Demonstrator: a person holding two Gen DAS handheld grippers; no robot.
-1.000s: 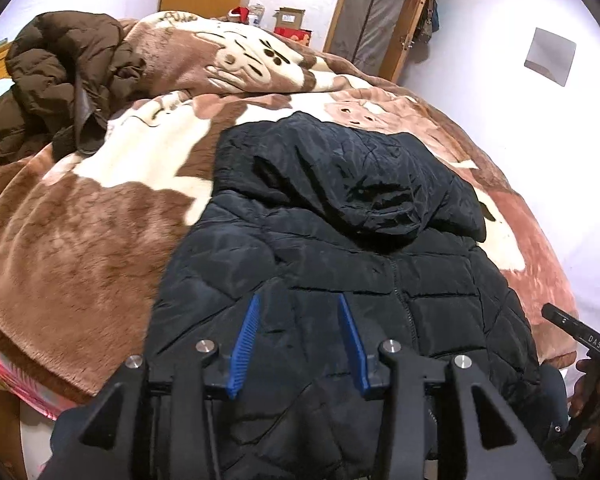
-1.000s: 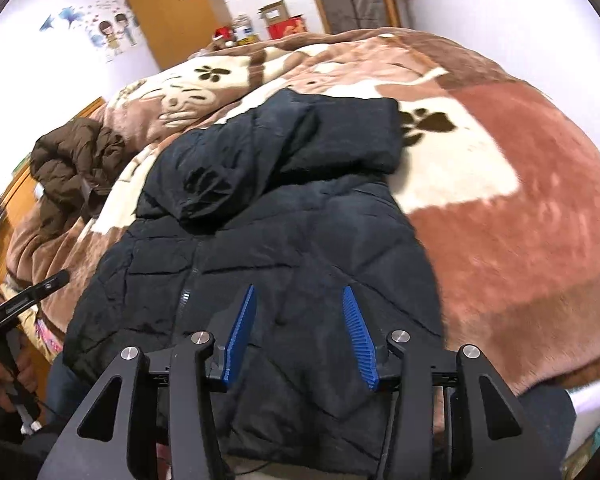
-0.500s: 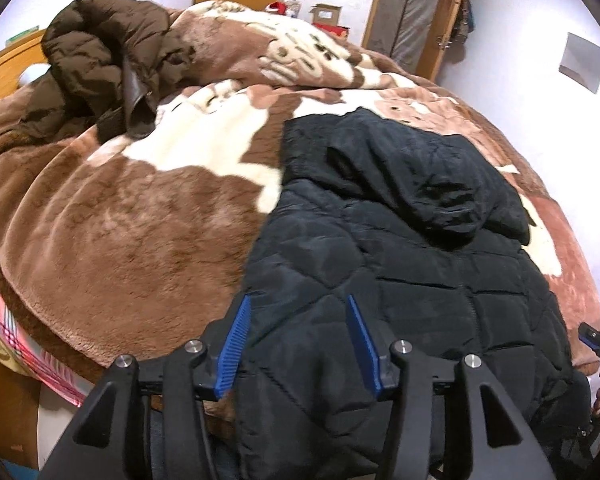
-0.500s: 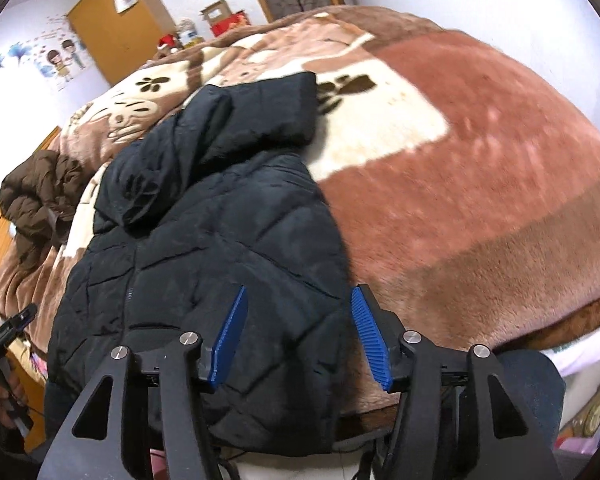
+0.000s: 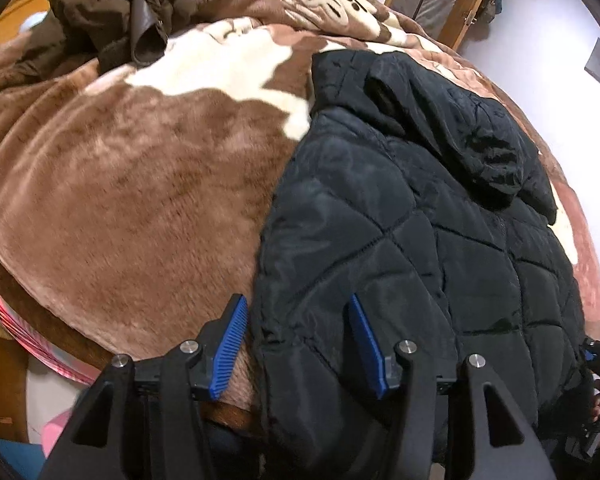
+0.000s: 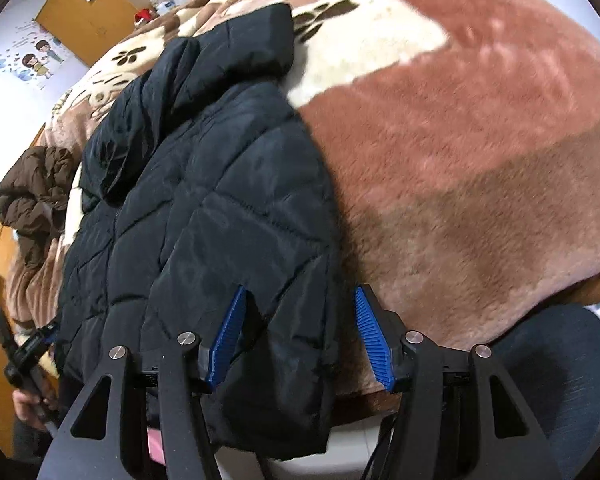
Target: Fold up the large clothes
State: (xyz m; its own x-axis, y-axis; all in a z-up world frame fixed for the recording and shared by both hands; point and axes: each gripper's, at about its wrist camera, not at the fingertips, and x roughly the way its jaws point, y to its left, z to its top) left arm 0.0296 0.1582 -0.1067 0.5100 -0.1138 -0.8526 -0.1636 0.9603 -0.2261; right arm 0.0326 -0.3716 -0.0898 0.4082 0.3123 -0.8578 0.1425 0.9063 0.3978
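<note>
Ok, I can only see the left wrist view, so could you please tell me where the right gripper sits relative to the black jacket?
Observer: The right gripper straddles the lower corner of the black jacket on its side; its fingers are open and not pinching fabric.
Operator: Does that corner lie flat on the bed?
Observer: No, it hangs over the edge of the blanket, towards the floor.
Operator: Is anything close beside it?
Observer: Yes, a leg in dark trousers is just right of the gripper.
</note>
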